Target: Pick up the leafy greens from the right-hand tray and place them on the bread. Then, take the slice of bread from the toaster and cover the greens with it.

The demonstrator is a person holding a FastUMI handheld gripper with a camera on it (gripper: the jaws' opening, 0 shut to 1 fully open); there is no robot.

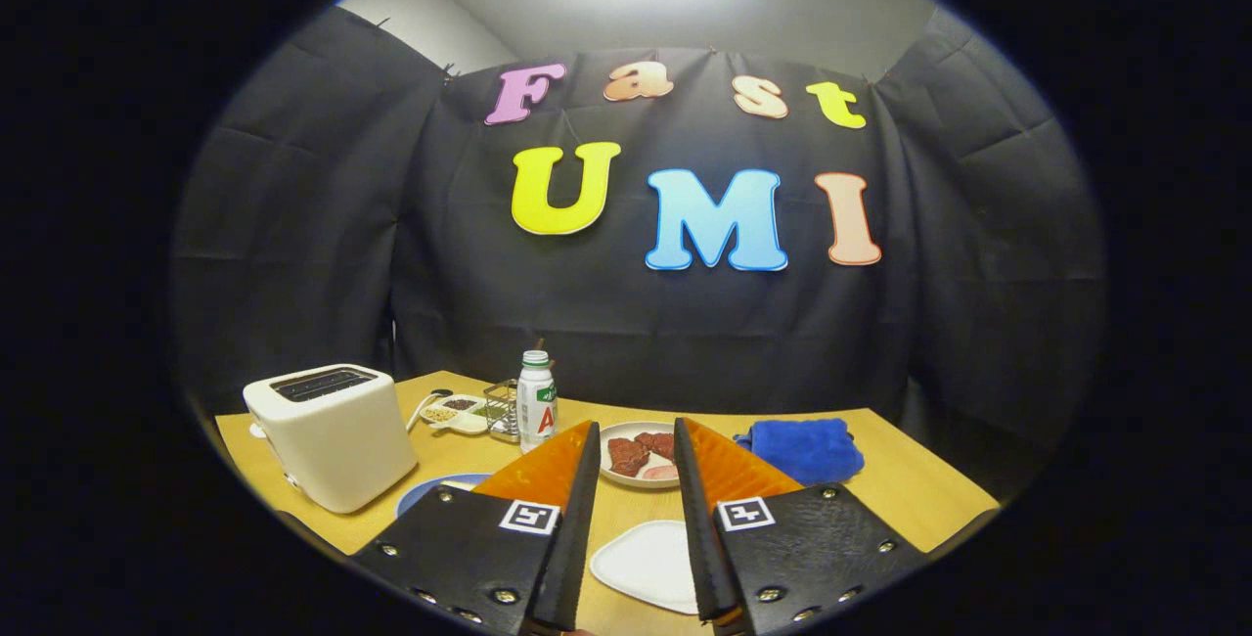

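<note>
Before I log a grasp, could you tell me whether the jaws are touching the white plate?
Apart. In the gripper view the gripper is open and held above the table, with the white plate lying untouched between and below the jaws.

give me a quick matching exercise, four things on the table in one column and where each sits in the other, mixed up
Things:
1. toaster
2. blue cloth
3. white plate
4. bottle

Places:
A. between the open gripper fingers, near their base
B. right of the plate of meat
C. far left of the table
D. beyond the left finger, beside a wire rack

Pairs: 1-C, 2-B, 3-A, 4-D
</note>
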